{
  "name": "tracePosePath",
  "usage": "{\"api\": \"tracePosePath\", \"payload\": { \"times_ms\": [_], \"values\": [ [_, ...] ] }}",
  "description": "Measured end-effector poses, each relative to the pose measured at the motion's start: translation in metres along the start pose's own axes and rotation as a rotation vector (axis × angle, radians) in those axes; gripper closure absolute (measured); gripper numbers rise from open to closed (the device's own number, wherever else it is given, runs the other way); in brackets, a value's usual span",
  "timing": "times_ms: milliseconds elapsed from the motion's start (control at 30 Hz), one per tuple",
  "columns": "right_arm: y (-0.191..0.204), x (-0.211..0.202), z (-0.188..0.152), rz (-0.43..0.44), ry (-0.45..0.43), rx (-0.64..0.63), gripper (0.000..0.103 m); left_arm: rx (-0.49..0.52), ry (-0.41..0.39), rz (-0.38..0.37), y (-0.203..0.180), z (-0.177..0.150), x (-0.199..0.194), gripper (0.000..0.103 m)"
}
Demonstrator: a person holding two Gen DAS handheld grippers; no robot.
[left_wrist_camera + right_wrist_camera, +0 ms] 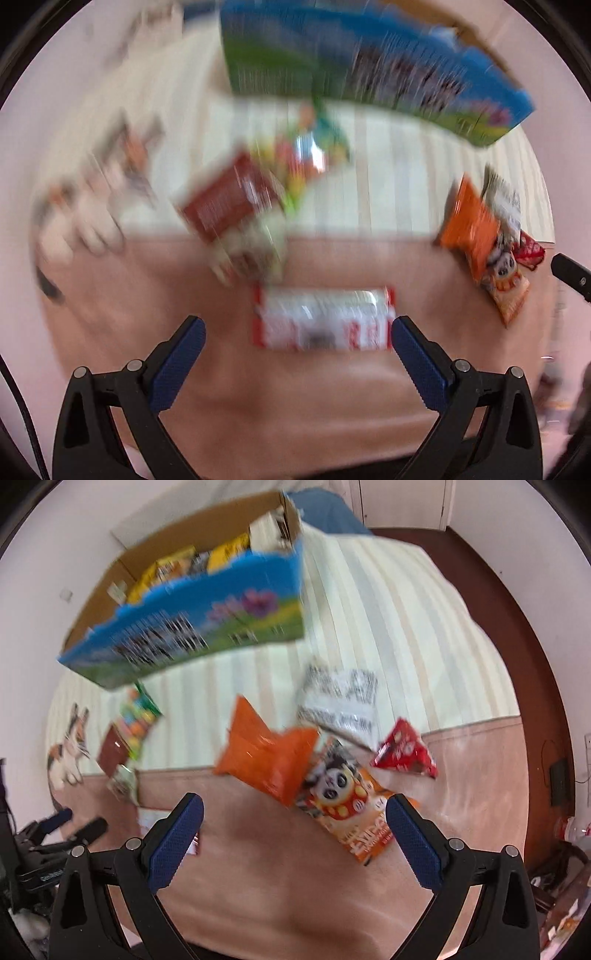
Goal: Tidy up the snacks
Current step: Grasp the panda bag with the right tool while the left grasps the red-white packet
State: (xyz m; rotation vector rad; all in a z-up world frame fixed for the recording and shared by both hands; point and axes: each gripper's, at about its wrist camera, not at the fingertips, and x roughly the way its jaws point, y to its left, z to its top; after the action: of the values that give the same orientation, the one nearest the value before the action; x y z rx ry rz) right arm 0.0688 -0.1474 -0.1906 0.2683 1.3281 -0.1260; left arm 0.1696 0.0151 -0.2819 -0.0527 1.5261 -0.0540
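Note:
Snack packets lie on a bed. In the left wrist view a white and red packet lies just ahead of my open, empty left gripper; a brown-red packet and a colourful candy bag lie beyond. In the right wrist view my open, empty right gripper is above the pink blanket, near an orange bag, a panda packet, a red packet and a white bag. A blue-green cardboard box holds several snacks.
The box also shows in the left wrist view, at the back of the striped bed sheet. A cat figure is at the bed's left edge. The left gripper shows at lower left. A dark wood bed frame curves on the right.

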Motion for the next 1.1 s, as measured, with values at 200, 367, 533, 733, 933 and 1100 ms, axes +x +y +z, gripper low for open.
{"api": "tracePosePath", "payload": {
  "times_ms": [200,367,533,733,933,1100],
  "values": [
    [-0.018,0.028,-0.010,0.016,0.057,0.043,0.002,-0.540,0.275,-0.326,0.048,-0.012,0.082,0.000],
    [-0.025,0.034,-0.015,0.030,0.069,0.060,0.002,-0.883,0.331,-0.418,0.070,-0.024,0.120,0.001],
    [-0.024,0.037,-0.019,0.025,0.075,0.024,0.002,-0.896,0.285,-0.318,0.064,-0.019,0.121,0.012],
    [-0.026,0.032,-0.024,0.038,0.066,0.013,0.002,-0.570,0.180,-0.174,0.029,0.005,0.099,0.034],
    [-0.048,0.037,-0.024,-0.010,0.096,0.015,0.002,0.015,0.090,0.047,-0.050,0.014,0.084,0.036],
    [-0.055,0.058,-0.012,-0.041,0.127,-0.058,0.002,0.352,0.077,0.161,-0.099,0.007,0.089,0.035]
  ]
}}
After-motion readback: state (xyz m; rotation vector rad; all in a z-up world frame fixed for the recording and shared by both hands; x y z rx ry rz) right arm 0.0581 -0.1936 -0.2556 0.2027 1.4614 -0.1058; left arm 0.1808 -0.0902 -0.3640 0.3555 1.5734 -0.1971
